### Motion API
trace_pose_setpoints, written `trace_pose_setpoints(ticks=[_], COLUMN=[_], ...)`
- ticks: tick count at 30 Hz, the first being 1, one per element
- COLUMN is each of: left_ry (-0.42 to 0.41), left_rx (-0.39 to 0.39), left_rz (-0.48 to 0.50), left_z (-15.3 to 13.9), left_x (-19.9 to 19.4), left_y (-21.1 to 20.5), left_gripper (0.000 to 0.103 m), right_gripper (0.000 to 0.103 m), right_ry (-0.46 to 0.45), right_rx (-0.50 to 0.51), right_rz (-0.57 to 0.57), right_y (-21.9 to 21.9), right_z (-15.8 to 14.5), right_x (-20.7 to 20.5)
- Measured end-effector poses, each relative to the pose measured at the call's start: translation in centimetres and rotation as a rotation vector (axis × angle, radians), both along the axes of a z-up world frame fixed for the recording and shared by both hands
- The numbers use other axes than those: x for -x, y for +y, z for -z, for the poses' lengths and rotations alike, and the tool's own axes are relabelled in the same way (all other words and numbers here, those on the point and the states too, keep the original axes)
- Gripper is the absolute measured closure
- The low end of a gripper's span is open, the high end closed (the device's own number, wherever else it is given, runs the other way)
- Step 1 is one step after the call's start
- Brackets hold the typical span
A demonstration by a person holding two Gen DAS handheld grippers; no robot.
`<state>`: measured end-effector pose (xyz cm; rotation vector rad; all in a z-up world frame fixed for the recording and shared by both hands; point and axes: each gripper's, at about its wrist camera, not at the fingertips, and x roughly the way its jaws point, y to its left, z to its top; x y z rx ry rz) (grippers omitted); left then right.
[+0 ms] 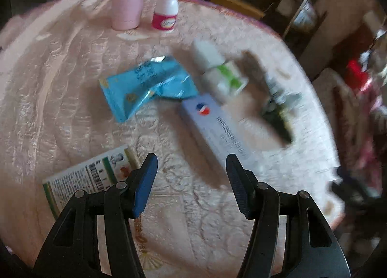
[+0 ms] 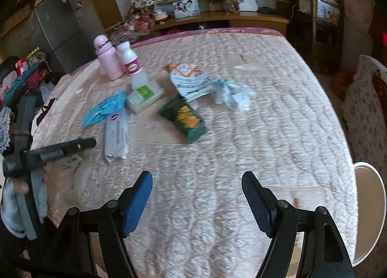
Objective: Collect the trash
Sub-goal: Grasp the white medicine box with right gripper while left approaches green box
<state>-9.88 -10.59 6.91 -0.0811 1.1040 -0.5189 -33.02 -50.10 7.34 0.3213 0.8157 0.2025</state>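
Observation:
Trash lies on a pink quilted table (image 2: 266, 133). A blue foil wrapper (image 1: 147, 87) (image 2: 104, 108), a pale box with a red-blue logo (image 1: 215, 128) (image 2: 116, 133), a green-and-white carton (image 1: 225, 77) (image 2: 145, 95), a dark green snack bag (image 1: 275, 113) (image 2: 183, 117), a white-orange pouch (image 2: 188, 79) and crumpled paper (image 2: 234, 95) lie in the middle. A printed green-edged leaflet (image 1: 84, 176) lies by my left gripper (image 1: 191, 174), which is open and empty above the table. My right gripper (image 2: 197, 193) is open and empty, short of the trash.
A pink bottle (image 1: 128, 4) (image 2: 107, 60) and a white pill bottle (image 1: 167, 9) (image 2: 130, 58) stand at the table's far edge. A white bin's rim (image 2: 372, 210) shows at the right. The left gripper's body (image 2: 48, 154) shows at the left. Shelves and clutter surround the table.

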Motion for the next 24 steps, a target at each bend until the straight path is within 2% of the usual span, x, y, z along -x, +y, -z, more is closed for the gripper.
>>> trace_pose_setpoints(ticks=[3,6,11,14,19,21,22,24], left_ry=[-0.036,-0.064,-0.062,-0.066,-0.014,0.010,0.032,0.073], left_rx=[0.025,-0.009,-0.134,-0.186,-0.132,-0.139,-0.131,-0.095], left_rz=[0.070,0.141,0.205,0.184,0.073,0.037,0.030,0.046], left_z=[-2.5,-3.8,-2.2,-0.9,0.9,1.7,2.1,2.6], left_x=[0.2,0.2,-0.8,-1.6,-3.8,-4.0,-3.9,-2.9], left_y=[1.2,2.2,5.2,6.9,10.1,10.9,11.3,11.6], left_gripper=[0.046,0.041,0.040,0.040,0.040,0.040,0.040,0.040], right_gripper=[0.029,0.029,0.028,0.028,0.028,0.036,0.058,0.058], right_ry=[0.006,0.015,0.008,0.013,0.038,0.045,0.044,0.052], right_rx=[-0.027,-0.054,-0.049,-0.038,0.022,0.049,0.063,0.071], right_rz=[-0.057,-0.116,-0.218,-0.255,-0.288,-0.299,-0.296,-0.294], right_y=[1.6,3.4,7.7,10.3,14.4,15.5,15.8,15.6], right_z=[0.1,0.3,0.3,0.3,0.5,0.8,1.0,1.2], right_x=[-0.9,-1.9,-4.7,-7.3,-11.6,-12.5,-12.5,-12.1])
